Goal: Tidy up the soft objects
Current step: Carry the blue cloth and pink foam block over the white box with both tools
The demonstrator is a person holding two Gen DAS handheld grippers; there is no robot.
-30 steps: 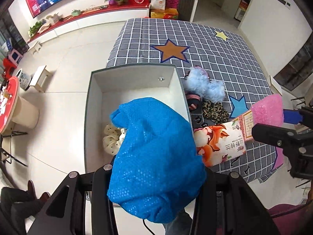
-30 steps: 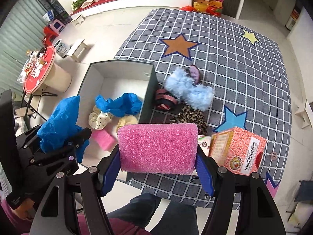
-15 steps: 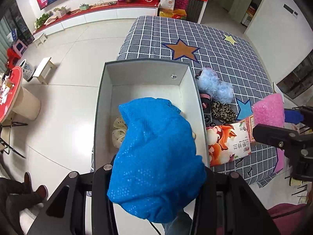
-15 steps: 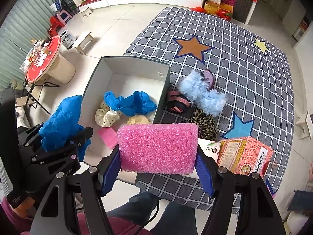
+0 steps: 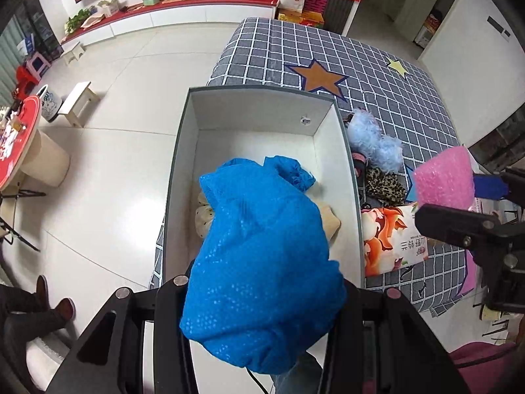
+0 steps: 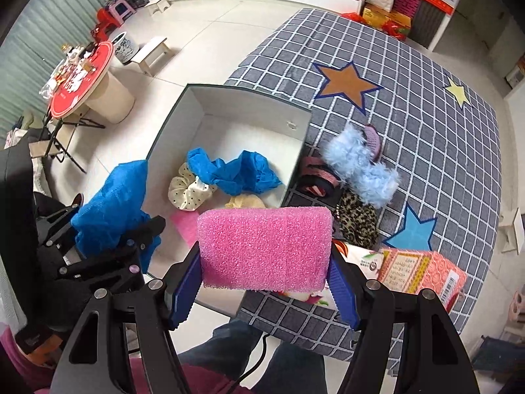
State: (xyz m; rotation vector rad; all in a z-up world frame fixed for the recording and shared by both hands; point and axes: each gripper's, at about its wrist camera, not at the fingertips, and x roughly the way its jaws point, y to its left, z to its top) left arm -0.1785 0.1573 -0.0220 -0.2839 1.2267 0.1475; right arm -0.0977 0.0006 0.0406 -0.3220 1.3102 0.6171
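Note:
My left gripper (image 5: 262, 298) is shut on a bunched blue mesh cloth (image 5: 262, 262) and holds it above the near end of the grey open box (image 5: 259, 121). It also shows in the right wrist view (image 6: 108, 203). My right gripper (image 6: 264, 262) is shut on a pink foam block (image 6: 264, 246), held above the box's near right corner. Inside the box (image 6: 229, 101) lie another blue cloth (image 6: 233, 172), a dotted cream scrunchie (image 6: 187, 190), a yellow soft item (image 6: 246, 202) and a pink piece (image 6: 185, 226).
On the checked tablecloth (image 6: 426, 105) right of the box lie a light blue fluffy item (image 6: 357, 164), a leopard-print scrunchie (image 6: 357, 220), a pink-black band (image 6: 315, 177) and a purple comb (image 6: 374, 138). Two cartons (image 6: 423, 269) stand near the table's front edge. Tiled floor lies left.
Both grippers have moved forward and left, so the box now sits more centrally under the held blue cloth. Both grips are unchanged.

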